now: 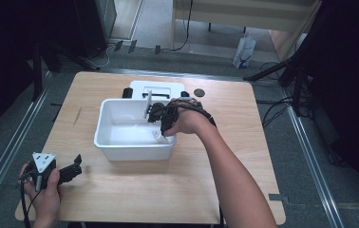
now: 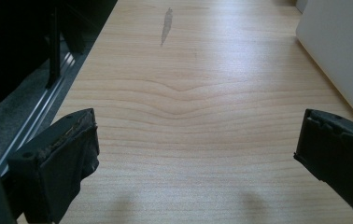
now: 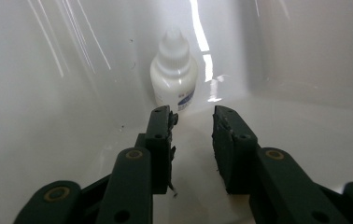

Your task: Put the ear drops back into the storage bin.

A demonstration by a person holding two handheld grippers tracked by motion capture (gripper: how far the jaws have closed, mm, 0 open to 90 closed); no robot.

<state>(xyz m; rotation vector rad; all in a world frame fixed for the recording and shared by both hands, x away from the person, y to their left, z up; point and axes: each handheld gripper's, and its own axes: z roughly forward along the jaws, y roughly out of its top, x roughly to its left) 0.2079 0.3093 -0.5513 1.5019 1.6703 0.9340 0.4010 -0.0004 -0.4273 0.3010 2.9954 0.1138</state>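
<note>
A white plastic bin [image 1: 120, 151] stands in the middle of the wooden table. Inside it, against the near right corner, a small white dropper bottle [image 1: 159, 137] [image 3: 173, 74] stands upright with a blue-printed label. My right gripper [image 1: 164, 127] [image 3: 192, 116] reaches down into the bin. Its jaws stand a little apart, just short of the bottle, and hold nothing. My left gripper [image 1: 75, 166] [image 2: 198, 135] rests low at the table's front left corner, wide open over bare wood. The bin's white wall [image 2: 342, 46] shows at the right of the left gripper view.
Behind the bin lie a white lid-like tray [image 1: 157, 87], a black object [image 1: 127, 92] and a dark round disc [image 1: 198, 92]. A grey smear [image 1: 77, 116] [image 2: 166, 25] marks the wood left of the bin. The table's left edge [image 2: 67, 93] drops to a metal rail.
</note>
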